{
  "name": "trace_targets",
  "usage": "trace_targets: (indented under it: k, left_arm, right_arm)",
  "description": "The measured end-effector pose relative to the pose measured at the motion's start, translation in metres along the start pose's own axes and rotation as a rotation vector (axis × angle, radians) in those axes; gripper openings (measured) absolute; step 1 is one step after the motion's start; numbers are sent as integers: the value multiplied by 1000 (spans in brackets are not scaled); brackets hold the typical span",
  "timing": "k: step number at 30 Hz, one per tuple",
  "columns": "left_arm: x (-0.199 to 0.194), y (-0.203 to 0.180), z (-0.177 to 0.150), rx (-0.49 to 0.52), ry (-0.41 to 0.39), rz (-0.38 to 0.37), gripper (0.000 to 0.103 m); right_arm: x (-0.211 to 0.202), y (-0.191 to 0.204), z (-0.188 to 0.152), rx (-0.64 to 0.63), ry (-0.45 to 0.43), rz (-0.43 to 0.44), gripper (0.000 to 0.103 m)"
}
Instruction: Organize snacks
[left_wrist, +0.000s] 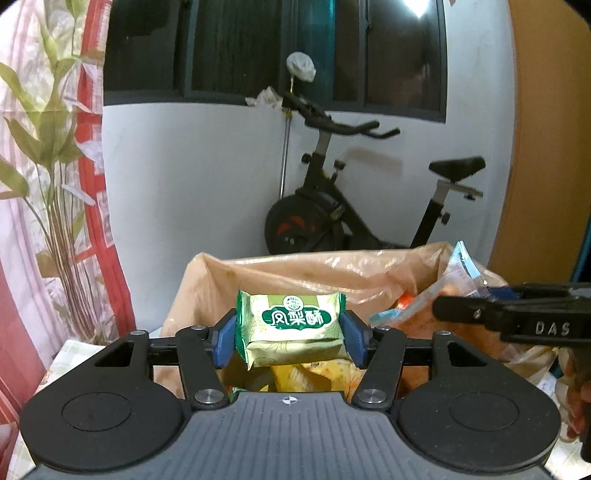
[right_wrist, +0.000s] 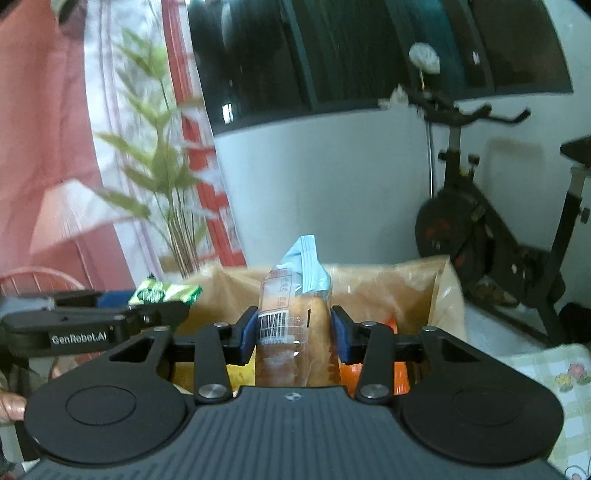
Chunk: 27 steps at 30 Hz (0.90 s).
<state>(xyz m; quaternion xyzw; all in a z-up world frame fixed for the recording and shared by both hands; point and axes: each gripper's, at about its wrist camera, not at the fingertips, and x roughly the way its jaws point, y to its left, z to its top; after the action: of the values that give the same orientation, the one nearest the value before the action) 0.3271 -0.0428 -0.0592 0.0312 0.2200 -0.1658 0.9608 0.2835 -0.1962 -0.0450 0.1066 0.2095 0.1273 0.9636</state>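
Left wrist view: left gripper (left_wrist: 290, 338) is clamped on a green pastry packet (left_wrist: 291, 334), both blue pads (left_wrist: 226, 341) pressed against the packet's short ends. Packet sits level at centre frame, printed face toward the camera, held over the open mouth of an orange plastic bag (left_wrist: 295, 271). More snacks show inside the bag below it: yellow wrappers at lower centre, something orange further right. Right gripper (left_wrist: 458, 308) comes in from the right edge, side-on, with its clear bread packet (left_wrist: 456, 280) sticking up past the finger, also above the bag.

Right wrist view: right gripper (right_wrist: 293, 332) is closed on the clear bread packet (right_wrist: 291, 328), which stands upright at centre frame, barcode label facing the camera, light blue sealed top pointing up. Blue pads (right_wrist: 248, 338) squeeze its sides. The orange plastic bag (right_wrist: 388, 286) lies behind and below it, an orange pack visible inside at lower right. Left gripper (right_wrist: 162, 304) enters from the left edge with the green pastry packet (right_wrist: 166, 291) at its tip.

Background: exercise bike (left_wrist: 354, 206) against a white wall, dark window (left_wrist: 258, 48) across the top, plant (left_wrist: 48, 147) and red curtain on the left. Checked tablecloth (right_wrist: 546, 384) at lower right of the right wrist view. Right wrist picture is somewhat blurred.
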Motion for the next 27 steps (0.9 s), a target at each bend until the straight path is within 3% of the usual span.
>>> trace_targets:
  k: [3,5,15,17,27]
  left_arm:
    - [-1,1,0,11,-2,20,68]
    - [-3,1,2,15,-8,21,75]
    - [-29,-7,13,18,-26,24,85]
    - [-39,-7,15,16,-36,32,91]
    - [-92,-4,18,-28,-61,78,95]
  right_arm:
    - [6,-5,-6,9,18,-34,47]
    - [4,-7,-7,12,19,-52,54]
    - [-20,-7,3,-53,-5,-108,77]
    - [-27,-5,4,-59,-13,-116,81]
    - [-68,13,8,-70,-43,-120,97]
